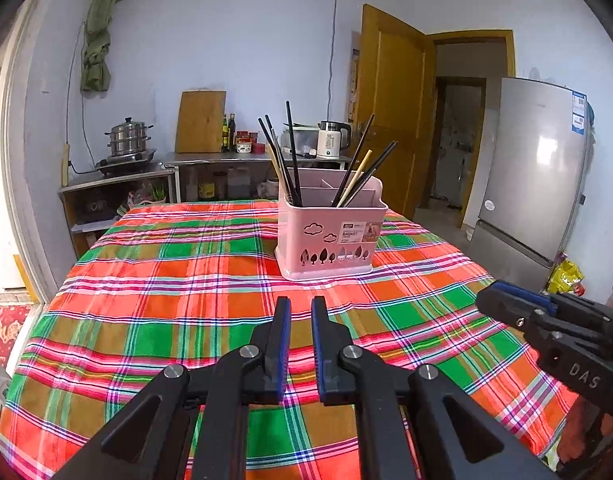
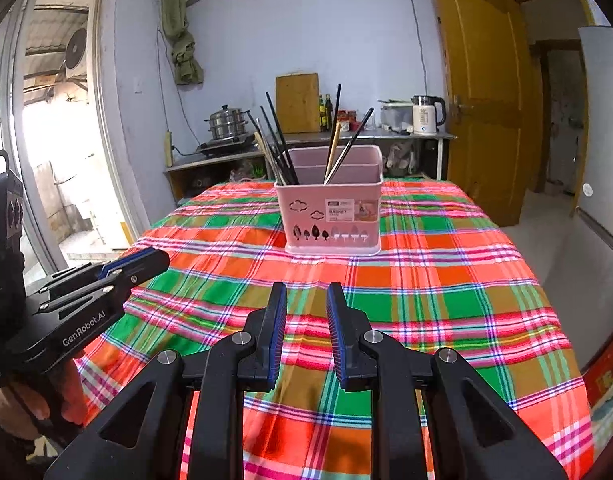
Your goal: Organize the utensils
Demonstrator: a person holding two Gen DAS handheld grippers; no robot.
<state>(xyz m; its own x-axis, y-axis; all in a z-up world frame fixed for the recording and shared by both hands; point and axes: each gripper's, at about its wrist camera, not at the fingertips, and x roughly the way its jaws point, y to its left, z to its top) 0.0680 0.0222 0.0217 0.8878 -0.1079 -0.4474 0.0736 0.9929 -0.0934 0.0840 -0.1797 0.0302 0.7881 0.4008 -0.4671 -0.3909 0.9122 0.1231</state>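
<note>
A pink utensil basket [image 1: 328,240] stands on the plaid tablecloth [image 1: 186,280], also in the right wrist view [image 2: 332,216]. Several black and wooden chopsticks [image 1: 290,160] lean in its left compartment and several more [image 1: 360,176] in its right one; they also show in the right wrist view [image 2: 280,148]. My left gripper [image 1: 301,304] hovers over the cloth short of the basket, slightly open and empty. My right gripper [image 2: 306,290] is open and empty, also short of the basket. Each gripper shows in the other's view, right [image 1: 506,300] and left [image 2: 138,264].
A counter [image 1: 226,158] with a steamer pot [image 1: 127,140], cutting board, bottles and kettle [image 1: 332,140] stands behind the table. A fridge [image 1: 534,176] is at the right, a yellow door [image 1: 390,108] beyond. The table's edges drop off left and right.
</note>
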